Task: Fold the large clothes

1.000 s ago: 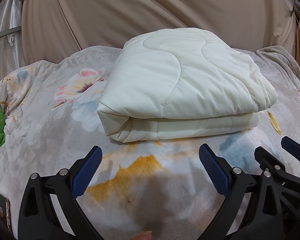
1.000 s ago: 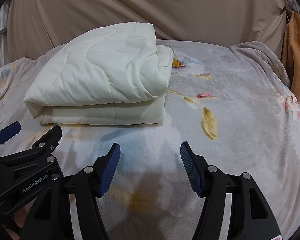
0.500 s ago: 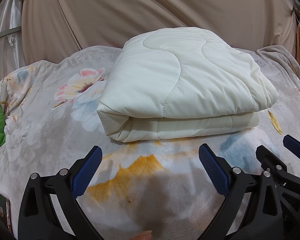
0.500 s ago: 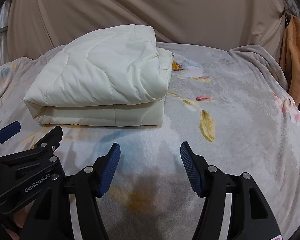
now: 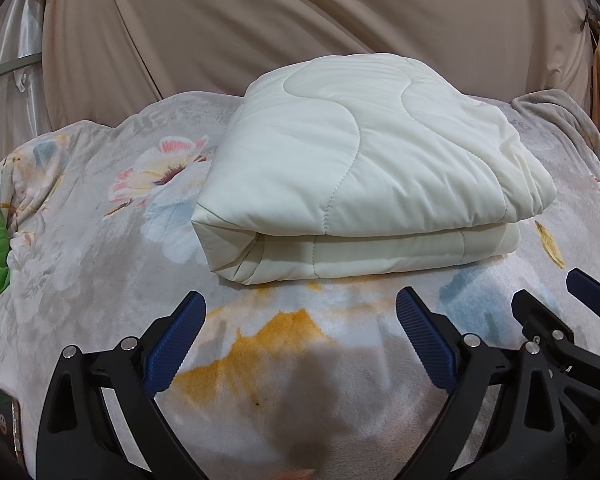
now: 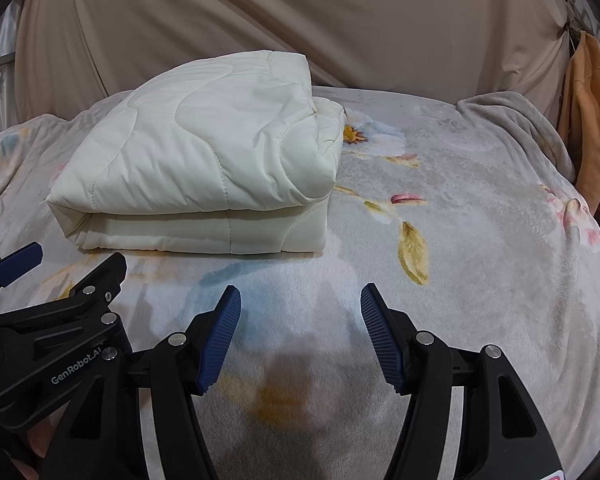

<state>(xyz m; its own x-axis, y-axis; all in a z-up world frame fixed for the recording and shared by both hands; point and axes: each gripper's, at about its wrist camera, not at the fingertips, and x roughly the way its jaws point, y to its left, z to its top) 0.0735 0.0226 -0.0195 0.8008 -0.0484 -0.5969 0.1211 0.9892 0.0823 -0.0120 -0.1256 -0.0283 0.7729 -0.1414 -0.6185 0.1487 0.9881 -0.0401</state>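
step: folding looks finished | cream quilted comforter (image 5: pixel 364 184) lies as a folded stack on the grey floral fleece blanket (image 5: pixel 100 264) | left gripper (image 5: pixel 300 344) and right gripper (image 6: pixel 300 344) gape, empty, near it | next: probably only check edges, no re-grip

Folded quilt (image 5: pixel 360 184) on blanket (image 5: pixel 100 272); curtain (image 5: pixel 260 20) behind; both claws before quilt, apart.

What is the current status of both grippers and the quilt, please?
Left gripper and right gripper open, empty, short of the quilt. Quilt folded, resting on floral blanket. Nothing in the way.
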